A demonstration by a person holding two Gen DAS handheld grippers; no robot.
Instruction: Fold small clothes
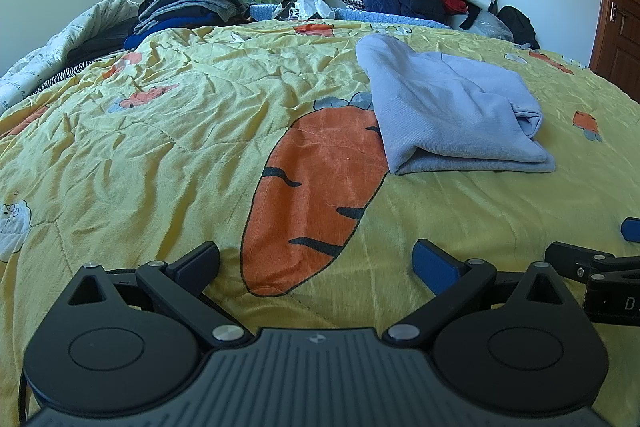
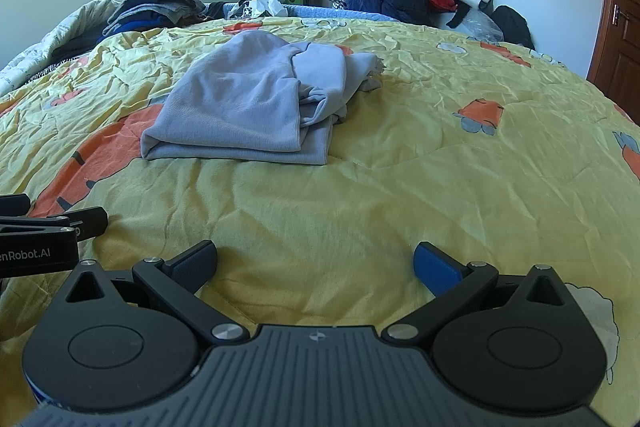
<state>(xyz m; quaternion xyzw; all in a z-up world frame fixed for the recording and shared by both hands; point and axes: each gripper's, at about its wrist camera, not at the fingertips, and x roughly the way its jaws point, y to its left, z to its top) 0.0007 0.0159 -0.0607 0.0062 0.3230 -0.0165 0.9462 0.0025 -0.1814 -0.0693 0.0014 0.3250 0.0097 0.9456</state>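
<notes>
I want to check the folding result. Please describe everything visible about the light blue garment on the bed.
The light blue garment is a soft, finely ribbed knit, looking like a sweatshirt. It lies folded into a rough rectangle of several layers on the yellow carrot-print quilt, partly covering the large orange carrot. The near edge is a neat fold; on the right side, loose layers and a cuff-like end stick out untidily. Only the quilt touches it; both grippers are apart from it.

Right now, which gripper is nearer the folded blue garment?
Roughly level; right looks slightly nearer. The folded blue garment lies ahead-left of the right gripper and ahead-right of the left gripper; neither touches it.
</notes>
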